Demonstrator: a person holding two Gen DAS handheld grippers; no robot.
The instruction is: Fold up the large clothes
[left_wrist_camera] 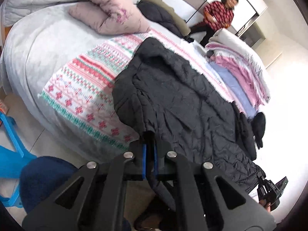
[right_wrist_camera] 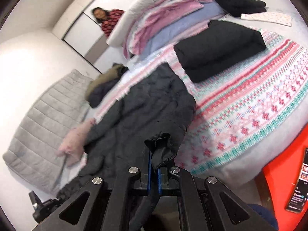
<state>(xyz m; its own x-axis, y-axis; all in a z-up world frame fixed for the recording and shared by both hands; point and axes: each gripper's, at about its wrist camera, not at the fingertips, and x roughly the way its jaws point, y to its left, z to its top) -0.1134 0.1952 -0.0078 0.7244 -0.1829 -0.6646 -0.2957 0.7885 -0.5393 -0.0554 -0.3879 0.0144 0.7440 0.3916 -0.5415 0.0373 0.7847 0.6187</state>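
Observation:
A black puffer jacket [left_wrist_camera: 173,100] lies lengthwise on a bed over a pink, red and green patterned blanket [left_wrist_camera: 86,88]. My left gripper [left_wrist_camera: 151,139] is shut on the jacket's near edge, with fabric pinched between the blue pads. In the right wrist view the same jacket [right_wrist_camera: 142,107] stretches away from me, and my right gripper [right_wrist_camera: 154,158] is shut on a bunched cuff-like end of it. The right gripper [left_wrist_camera: 269,190] also shows at the lower right of the left wrist view, and the left gripper [right_wrist_camera: 44,207] sits at the lower left of the right wrist view.
On the bed are a folded black garment [right_wrist_camera: 219,50], a stack of folded bedding [right_wrist_camera: 163,19], a pink padded garment [left_wrist_camera: 109,15] and a dark fur-hooded coat [left_wrist_camera: 163,15]. A person in a red patterned top [left_wrist_camera: 219,15] stands behind. A blue stool [left_wrist_camera: 11,154] and a red stool [right_wrist_camera: 284,163] with a phone [right_wrist_camera: 299,182] flank the bed.

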